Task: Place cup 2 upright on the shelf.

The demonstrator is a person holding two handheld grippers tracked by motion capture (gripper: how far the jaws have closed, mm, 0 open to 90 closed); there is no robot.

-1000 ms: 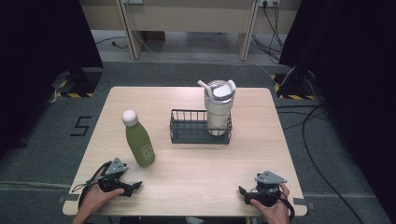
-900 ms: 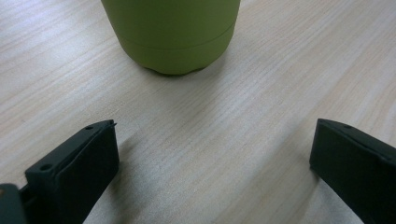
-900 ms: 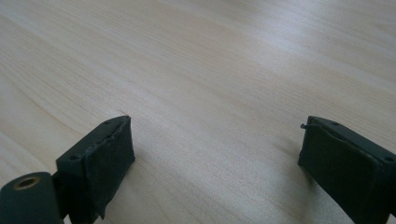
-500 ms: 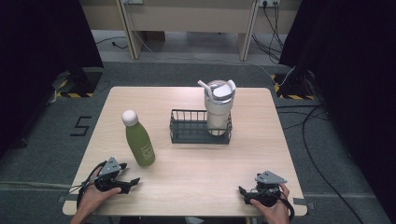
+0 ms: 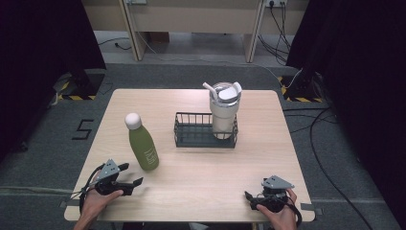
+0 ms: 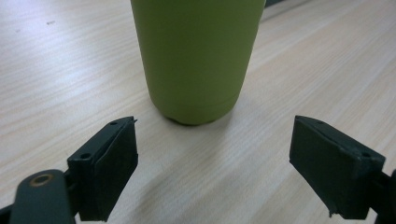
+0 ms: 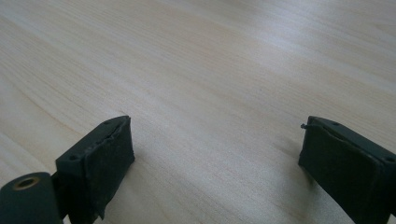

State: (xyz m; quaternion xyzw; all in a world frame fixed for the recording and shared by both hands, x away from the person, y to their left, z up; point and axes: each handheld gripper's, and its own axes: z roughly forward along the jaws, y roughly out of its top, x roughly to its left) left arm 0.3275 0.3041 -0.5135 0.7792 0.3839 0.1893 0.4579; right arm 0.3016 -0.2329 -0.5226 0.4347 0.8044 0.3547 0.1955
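The step in hand is judged to be the approach to the green bottle [image 5: 142, 143], which stands upright on the worktop [image 5: 201, 182] towards its left edge, just ahead of the left gripper [image 5: 130, 174]. In the left gripper view the bottle's base [image 6: 194, 60] is seen centred beyond the gap, with the jaws spread wide and nothing held between them. For a sound grasp, the left gripper is best carried straight forward until the body sits squarely between the fingertips [image 6: 109, 163], and raised somewhat so that the straight part of the wall is clamped, not the rounded foot. The closing should be made slowly, since a tall narrow bottle is likely to tip if one jaw touches first.

The right gripper [image 5: 253, 200] is held low near the front right corner of the worktop, its jaws likewise wide apart and empty over bare wood.

The bottle is seen as a smooth matt cylinder, probably coated metal, narrowing to a shoulder under a rounded white cap [image 5: 132, 120]; such a finish may slip under a light grip. The jaw pads look like dull black rubber, slightly frayed at the edges. The worktop is a pale wood-grain laminate. Near the middle a black wire basket [image 5: 203, 136] is placed, with a white lidded tumbler [image 5: 224, 112] standing in its right end, a straw projecting from the lid.
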